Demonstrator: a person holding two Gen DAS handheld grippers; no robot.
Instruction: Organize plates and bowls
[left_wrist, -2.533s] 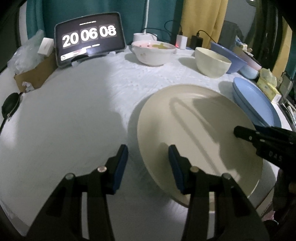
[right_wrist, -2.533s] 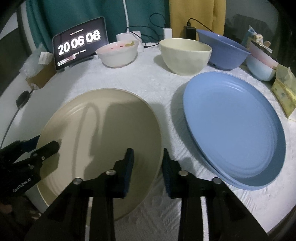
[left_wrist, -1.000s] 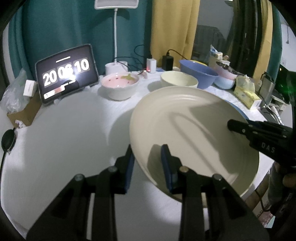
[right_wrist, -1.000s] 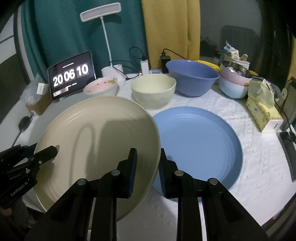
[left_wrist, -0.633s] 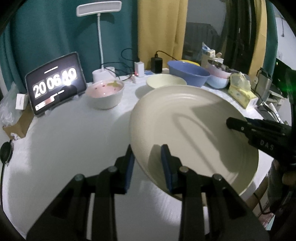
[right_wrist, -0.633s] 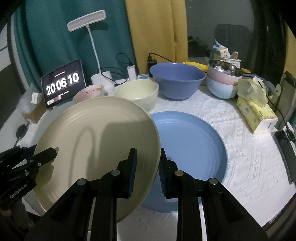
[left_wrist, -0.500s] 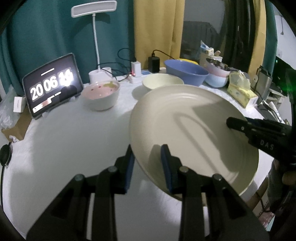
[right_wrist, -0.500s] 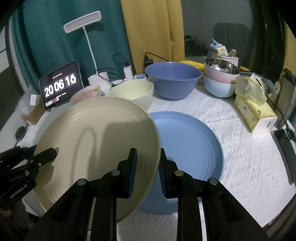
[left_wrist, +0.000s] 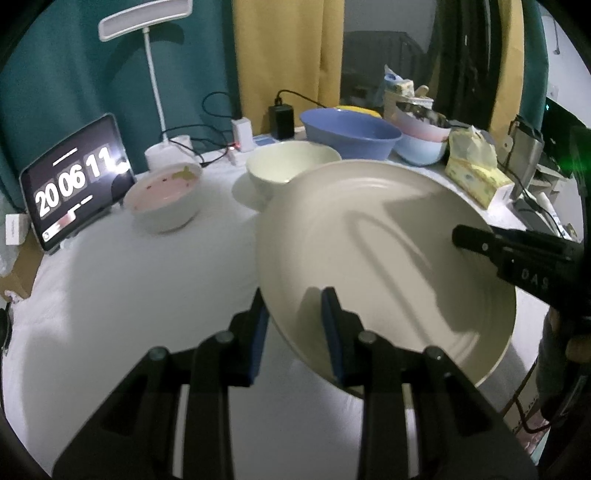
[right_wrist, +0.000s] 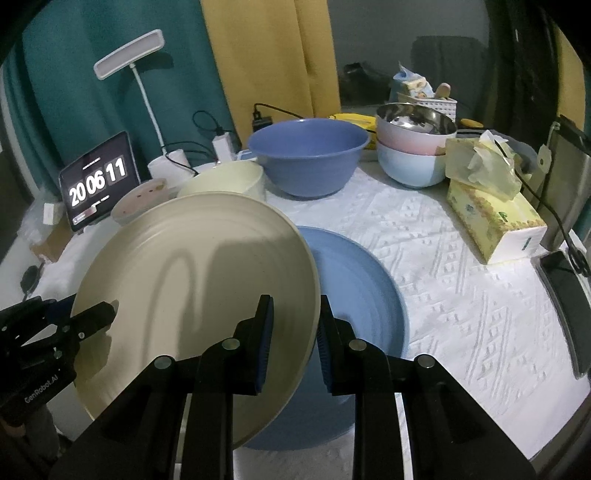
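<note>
Cream plate (right_wrist: 195, 280) hangs above the tabletop (right_wrist: 461, 295), pinched at opposite rims: the left hand-held gripper (left_wrist: 293, 321) clamps its near-left edge, the right hand-held gripper (right_wrist: 293, 332) its right edge. It partly overlaps the blue plate (right_wrist: 362, 295) lying flat beneath, so stacking looks close but not yet done. Behind the blue plate, a cream bowl (right_wrist: 225, 181), a large blue bowl (right_wrist: 308, 162), a pink-lined bowl (left_wrist: 164, 195) and a pink-over-blue bowl stack (right_wrist: 413, 155) stand separately, apparently awaiting sorting. Clock display (right_wrist: 99, 181) reads 20 06 11; the left hand-held gripper's body shows "GenRobot.AI".
</note>
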